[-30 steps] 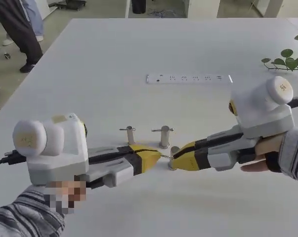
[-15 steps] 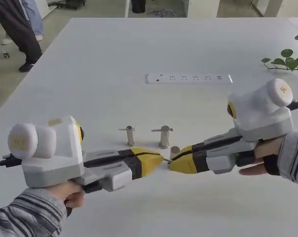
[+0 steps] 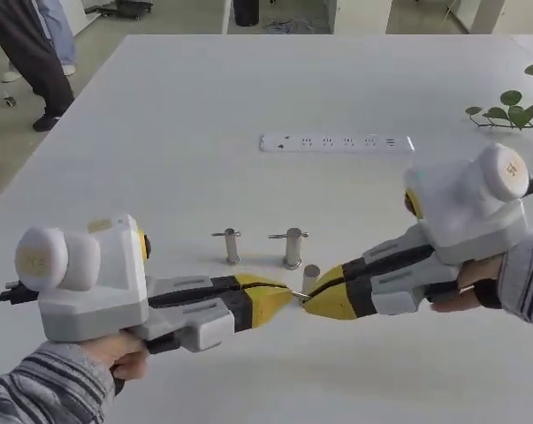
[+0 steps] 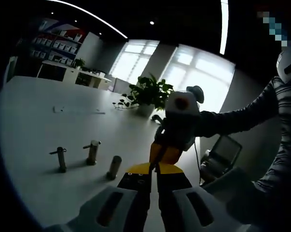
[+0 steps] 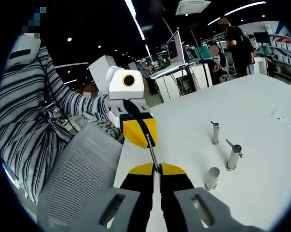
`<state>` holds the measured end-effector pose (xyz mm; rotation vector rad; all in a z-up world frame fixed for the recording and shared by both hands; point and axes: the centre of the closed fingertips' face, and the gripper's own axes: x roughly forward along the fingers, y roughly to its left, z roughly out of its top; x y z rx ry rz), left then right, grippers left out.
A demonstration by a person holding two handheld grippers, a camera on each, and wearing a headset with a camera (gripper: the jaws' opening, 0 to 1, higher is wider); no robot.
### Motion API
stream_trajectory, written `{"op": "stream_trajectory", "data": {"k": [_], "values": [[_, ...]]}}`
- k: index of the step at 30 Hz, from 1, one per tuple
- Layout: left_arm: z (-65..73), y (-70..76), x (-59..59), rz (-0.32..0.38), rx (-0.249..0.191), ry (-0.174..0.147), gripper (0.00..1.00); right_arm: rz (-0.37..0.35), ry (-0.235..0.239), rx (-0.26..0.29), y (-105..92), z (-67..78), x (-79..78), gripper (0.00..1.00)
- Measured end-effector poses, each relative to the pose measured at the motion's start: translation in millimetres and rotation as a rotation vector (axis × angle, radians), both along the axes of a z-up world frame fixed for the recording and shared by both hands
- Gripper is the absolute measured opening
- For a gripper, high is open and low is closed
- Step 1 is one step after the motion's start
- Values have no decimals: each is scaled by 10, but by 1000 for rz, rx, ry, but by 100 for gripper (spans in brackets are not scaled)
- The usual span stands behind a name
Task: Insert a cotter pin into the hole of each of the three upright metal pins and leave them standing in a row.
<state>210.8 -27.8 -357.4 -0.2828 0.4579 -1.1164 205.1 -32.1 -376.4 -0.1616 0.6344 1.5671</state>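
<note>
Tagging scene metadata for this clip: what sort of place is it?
Most likely an open-plan office or lab workspace. A long white table carries a power strip, a large potted plant stands by bright windows, and beside the table are a mesh office chair and desks with a monitor.

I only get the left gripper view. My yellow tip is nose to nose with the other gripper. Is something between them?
Observer: Yes. The right gripper view shows a thin cotter pin running from the right gripper to the left gripper; both look shut on it.
Operator: What's that pale line far away?
Observer: The head view shows a white power strip with a row of sockets.
Operator: Is anybody behind me?
Observer: The right gripper view shows a person standing near a desk.
</note>
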Motion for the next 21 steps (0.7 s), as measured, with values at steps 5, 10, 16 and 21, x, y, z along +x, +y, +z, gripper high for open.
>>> {"op": "stream_trajectory", "data": {"k": [5,10,16,21], "values": [[-30,3,28,11,23,-19,2,64,-121,-50,-8,-28,-26,0],[-52,-2,85,42,40,-32,7,61,-163,-74,-43,-49,37,0],[-82,7,174,87,68,-57,17,45,-205,-104,-128,-79,136,0],[-162,38,235,143,142,-108,21,26,-227,-140,-247,-135,244,0]]}}
